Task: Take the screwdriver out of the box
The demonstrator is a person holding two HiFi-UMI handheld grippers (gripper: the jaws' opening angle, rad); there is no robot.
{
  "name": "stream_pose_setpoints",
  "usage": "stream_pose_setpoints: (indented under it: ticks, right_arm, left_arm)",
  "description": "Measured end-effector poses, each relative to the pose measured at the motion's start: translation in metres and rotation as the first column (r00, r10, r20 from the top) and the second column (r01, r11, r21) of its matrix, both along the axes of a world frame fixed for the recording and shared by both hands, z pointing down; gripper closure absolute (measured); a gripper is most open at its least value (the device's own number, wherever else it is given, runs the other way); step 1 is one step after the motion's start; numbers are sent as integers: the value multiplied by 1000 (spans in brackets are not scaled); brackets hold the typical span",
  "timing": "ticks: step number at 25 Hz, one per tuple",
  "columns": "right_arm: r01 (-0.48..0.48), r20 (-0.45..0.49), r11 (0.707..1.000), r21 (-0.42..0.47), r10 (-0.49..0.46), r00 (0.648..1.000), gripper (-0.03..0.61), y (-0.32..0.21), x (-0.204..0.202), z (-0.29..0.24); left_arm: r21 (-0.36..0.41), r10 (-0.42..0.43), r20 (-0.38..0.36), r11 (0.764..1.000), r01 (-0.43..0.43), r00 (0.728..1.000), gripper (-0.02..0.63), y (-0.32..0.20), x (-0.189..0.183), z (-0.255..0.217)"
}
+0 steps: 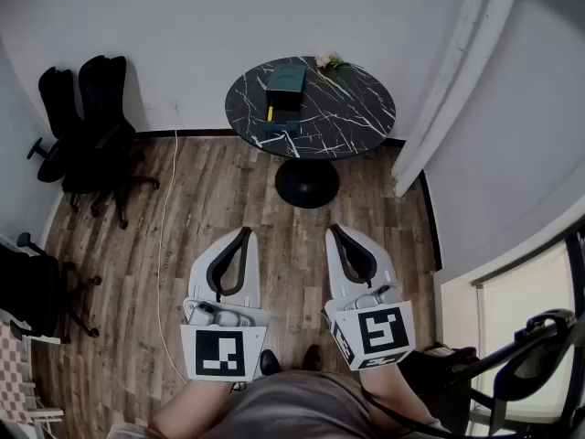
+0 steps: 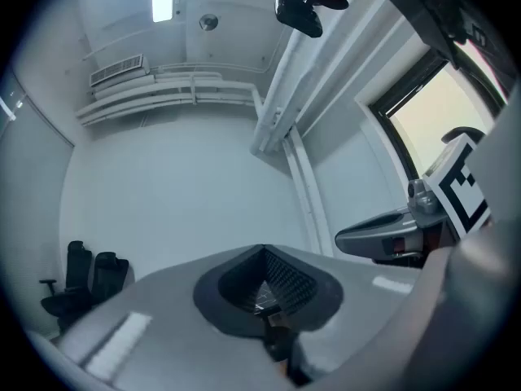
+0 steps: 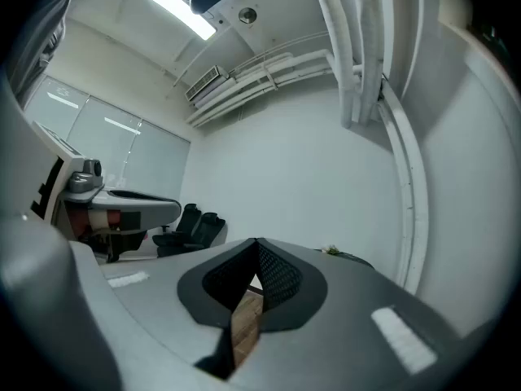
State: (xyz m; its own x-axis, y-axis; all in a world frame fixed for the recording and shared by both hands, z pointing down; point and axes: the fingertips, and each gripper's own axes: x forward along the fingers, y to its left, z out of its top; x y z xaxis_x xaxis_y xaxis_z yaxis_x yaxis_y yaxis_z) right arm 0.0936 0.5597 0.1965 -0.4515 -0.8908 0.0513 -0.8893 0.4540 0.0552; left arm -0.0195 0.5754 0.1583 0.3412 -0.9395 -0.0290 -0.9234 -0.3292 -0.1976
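The left hand-held gripper (image 1: 245, 232) and the right hand-held gripper (image 1: 331, 230) are held level, side by side at 6 o'clock of the head view, above the wood floor (image 1: 137, 245). Each has its jaws narrowed until the tips meet, with nothing between them. The box (image 1: 286, 80) sits on the round black worktop (image 1: 352, 108) at 12 o'clock, well apart from both. The screwdriver is too small to pick out there. Two black chairs (image 1: 87, 126) stand at 10 o'clock.
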Motion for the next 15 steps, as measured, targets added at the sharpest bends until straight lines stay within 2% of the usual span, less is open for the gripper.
stream_pose_setpoints:
  ticks: [10,15]
  right_arm:
    - [24,17,1000,-5,-24,1000,554,-14,29,8]
    - [23,68,999,-38,-21,997,554,-24,39,20]
  left_arm:
    - [-9,-27,14,1000,27,1000,614,-10,28,9]
    - [-33,-62,15,997,63,998,614,-16,29,20]
